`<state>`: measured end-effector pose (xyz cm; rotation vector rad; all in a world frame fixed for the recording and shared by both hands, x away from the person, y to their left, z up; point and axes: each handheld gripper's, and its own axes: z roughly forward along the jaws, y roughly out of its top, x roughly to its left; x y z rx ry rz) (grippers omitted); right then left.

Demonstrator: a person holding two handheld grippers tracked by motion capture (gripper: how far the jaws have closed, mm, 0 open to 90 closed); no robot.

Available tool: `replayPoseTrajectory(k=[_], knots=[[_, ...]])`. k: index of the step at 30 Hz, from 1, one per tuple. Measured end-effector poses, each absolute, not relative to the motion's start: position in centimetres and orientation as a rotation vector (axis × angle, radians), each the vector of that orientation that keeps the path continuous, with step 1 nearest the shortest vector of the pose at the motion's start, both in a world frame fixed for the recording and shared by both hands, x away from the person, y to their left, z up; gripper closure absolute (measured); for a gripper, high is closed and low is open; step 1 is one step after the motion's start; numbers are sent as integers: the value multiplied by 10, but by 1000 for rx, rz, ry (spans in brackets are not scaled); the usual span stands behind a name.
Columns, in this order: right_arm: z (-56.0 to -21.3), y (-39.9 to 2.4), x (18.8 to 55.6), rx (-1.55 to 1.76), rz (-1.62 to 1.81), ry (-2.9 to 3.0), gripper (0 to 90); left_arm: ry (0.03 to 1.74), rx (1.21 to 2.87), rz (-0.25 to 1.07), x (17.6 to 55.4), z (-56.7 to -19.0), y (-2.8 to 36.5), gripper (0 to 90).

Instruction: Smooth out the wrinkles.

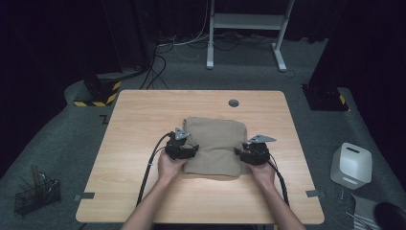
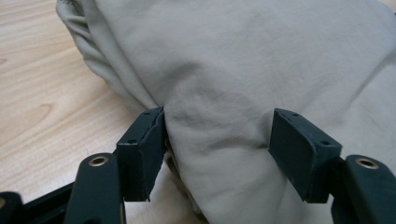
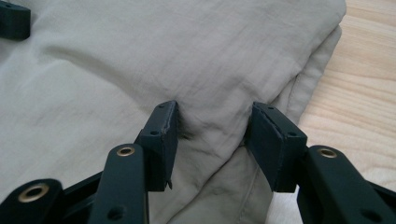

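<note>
The pale wooden worktop [image 1: 143, 115] is lit from above while the surroundings are left dark. Both gripper views are evenly lit and sharp, with soft shadows.

Folded cloth [image 1: 214, 145]: plain beige, no pattern. Table [image 1: 143, 120]: light wood grain. Left gripper [image 2: 217, 154] and right gripper [image 3: 212, 144]: black (brass-coloured rivets). Floor block [image 1: 98, 93]: yellow-black hazard stripes. Carpet [image 1: 62, 139]: grey.

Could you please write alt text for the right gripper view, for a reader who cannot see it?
The right gripper has its two black jaws spread on a folded beige cloth, with a ridge of fabric bunched between them near the cloth's layered edge. The light wooden table shows at the right.
</note>
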<state>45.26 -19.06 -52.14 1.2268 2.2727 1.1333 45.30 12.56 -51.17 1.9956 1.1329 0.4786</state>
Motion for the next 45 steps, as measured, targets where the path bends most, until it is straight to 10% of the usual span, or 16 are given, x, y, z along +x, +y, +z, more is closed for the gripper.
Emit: replayPoseTrajectory(k=[45], knots=[[-488, -234, 445, 1296, 1253, 2129, 497, 1147, 1869, 464, 432, -472, 173, 357]])
